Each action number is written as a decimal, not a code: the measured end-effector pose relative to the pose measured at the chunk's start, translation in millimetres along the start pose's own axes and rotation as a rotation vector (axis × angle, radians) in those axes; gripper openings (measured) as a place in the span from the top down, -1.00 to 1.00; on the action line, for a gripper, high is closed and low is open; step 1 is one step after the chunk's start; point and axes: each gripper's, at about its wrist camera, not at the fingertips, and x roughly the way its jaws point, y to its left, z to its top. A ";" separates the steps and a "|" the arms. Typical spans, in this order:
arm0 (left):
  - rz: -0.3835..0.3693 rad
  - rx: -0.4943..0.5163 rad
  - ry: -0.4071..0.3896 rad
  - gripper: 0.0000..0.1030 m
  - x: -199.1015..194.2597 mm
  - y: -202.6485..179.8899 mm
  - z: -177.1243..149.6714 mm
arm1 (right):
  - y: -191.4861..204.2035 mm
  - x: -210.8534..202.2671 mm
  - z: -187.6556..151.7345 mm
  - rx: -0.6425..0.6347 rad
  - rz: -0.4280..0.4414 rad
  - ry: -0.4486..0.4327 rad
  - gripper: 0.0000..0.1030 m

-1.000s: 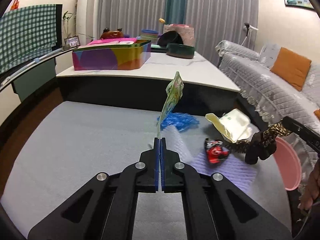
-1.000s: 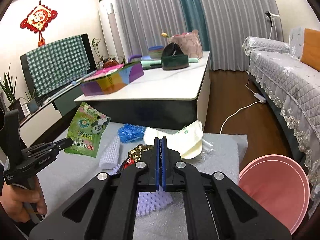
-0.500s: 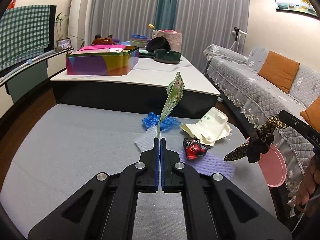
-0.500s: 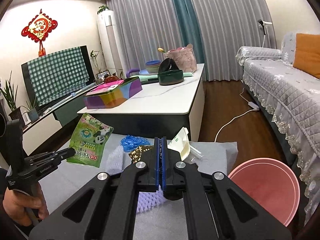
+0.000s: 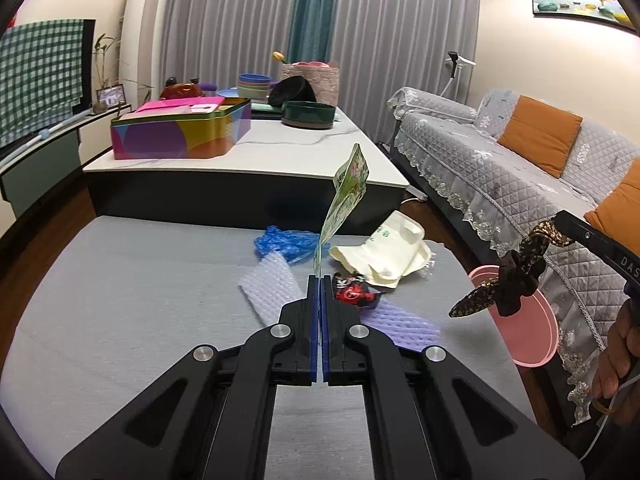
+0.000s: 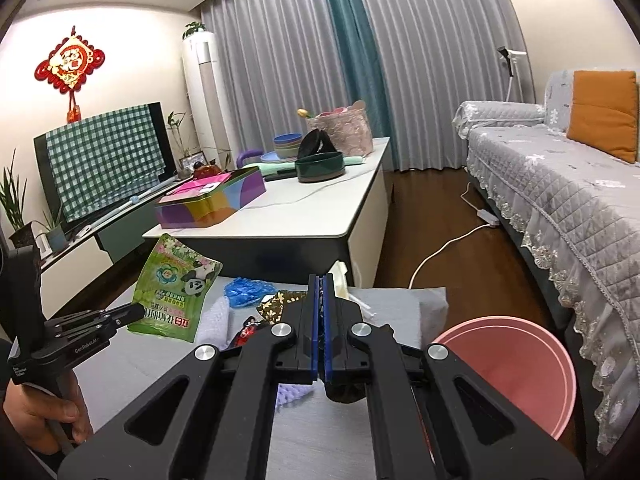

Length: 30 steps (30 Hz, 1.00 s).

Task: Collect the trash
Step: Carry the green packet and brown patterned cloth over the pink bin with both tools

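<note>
Only rightward: green packet's (image 6: 172,290) panda face.

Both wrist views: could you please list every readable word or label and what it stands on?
"DAS", cut off: side of the right gripper.
Maker's print on the left gripper: blurred.
Chinese print on the green packet: upside down, unreadable.
Green characters on the cream bag: too small.
Gold character on the red wall ornament: blurred.
</note>
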 end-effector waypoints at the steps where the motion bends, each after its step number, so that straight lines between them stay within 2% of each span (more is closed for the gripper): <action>1: -0.005 0.003 0.000 0.98 0.3 -2.3 0.3 | -2.3 -2.2 0.6 0.004 -0.004 -0.004 0.96; 18: -0.075 0.046 0.006 0.98 8.3 -42.8 4.7 | -39.8 -31.6 9.7 0.042 -0.079 -0.057 0.96; 30: -0.141 0.079 0.023 0.98 14.6 -80.2 5.6 | -73.7 -51.4 13.6 0.061 -0.175 -0.082 0.96</action>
